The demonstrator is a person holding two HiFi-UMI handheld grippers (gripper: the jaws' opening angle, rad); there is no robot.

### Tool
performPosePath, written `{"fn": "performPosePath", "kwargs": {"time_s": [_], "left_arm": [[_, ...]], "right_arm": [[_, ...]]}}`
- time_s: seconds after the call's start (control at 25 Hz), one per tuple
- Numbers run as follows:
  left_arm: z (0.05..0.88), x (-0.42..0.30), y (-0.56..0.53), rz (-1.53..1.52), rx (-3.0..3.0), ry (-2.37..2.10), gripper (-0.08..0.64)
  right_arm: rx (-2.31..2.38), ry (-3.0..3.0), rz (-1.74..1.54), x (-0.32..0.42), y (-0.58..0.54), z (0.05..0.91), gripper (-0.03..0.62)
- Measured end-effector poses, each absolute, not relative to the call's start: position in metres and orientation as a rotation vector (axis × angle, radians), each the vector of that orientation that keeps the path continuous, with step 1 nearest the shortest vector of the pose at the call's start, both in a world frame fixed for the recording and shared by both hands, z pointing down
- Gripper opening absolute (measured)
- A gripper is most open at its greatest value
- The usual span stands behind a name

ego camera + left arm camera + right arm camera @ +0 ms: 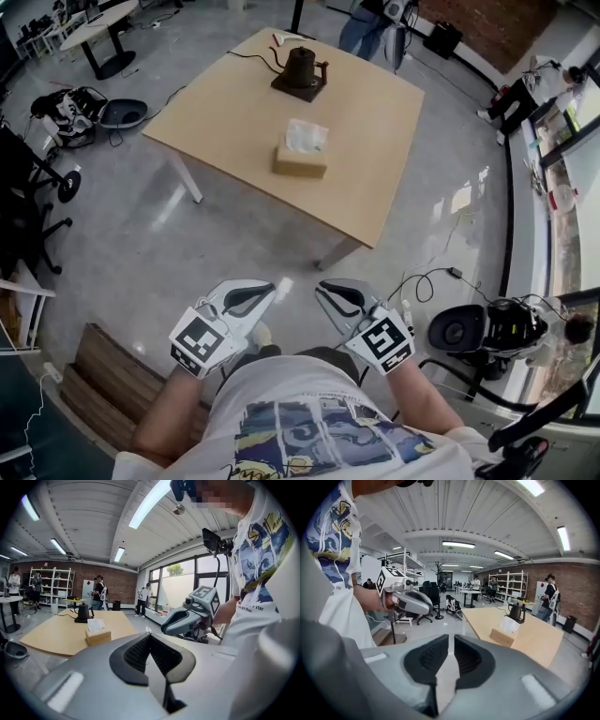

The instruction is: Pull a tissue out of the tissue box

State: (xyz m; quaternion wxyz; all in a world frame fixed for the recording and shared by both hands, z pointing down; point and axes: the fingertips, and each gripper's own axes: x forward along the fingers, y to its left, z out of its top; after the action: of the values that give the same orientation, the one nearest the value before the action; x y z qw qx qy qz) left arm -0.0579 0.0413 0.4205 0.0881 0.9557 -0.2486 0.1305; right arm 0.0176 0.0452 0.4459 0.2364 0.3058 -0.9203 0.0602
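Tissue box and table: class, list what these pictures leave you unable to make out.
- Tissue box: any print, too small in every view.
- Kettle: what it holds, hidden by its dark body, head view.
- Table: far legs, hidden under its top, head view.

- An open-plan lab or workshop: bare ribbed ceiling (440,513) with strip lights (149,502) over a polished concrete floor (122,234).
- A brick wall (576,585) with open shelves (508,584); tall windows (180,583) along one side.
- Plain wooden table (225,112), rolling office chairs (433,595), loose cables (422,281) on the floor, people (98,592) standing about.
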Motion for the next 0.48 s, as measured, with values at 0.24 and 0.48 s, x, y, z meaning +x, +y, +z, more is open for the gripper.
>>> {"fn": "performPosePath", "kwargs": {"time_s": [0.24, 0.48], "left_arm": [[0.422, -0.076, 0.014, 0.402, 2.881, -0.673, 0.002], [0.420, -0.080, -0.012, 0.363, 2.876, -0.668, 0.002]], "right_arm": [[0.858, -2.513, 0.181, -0.015, 0.019, 0.445, 0.028], [0.852, -2.501, 0.180, -0.021, -0.013, 0.446, 0.038]]}}
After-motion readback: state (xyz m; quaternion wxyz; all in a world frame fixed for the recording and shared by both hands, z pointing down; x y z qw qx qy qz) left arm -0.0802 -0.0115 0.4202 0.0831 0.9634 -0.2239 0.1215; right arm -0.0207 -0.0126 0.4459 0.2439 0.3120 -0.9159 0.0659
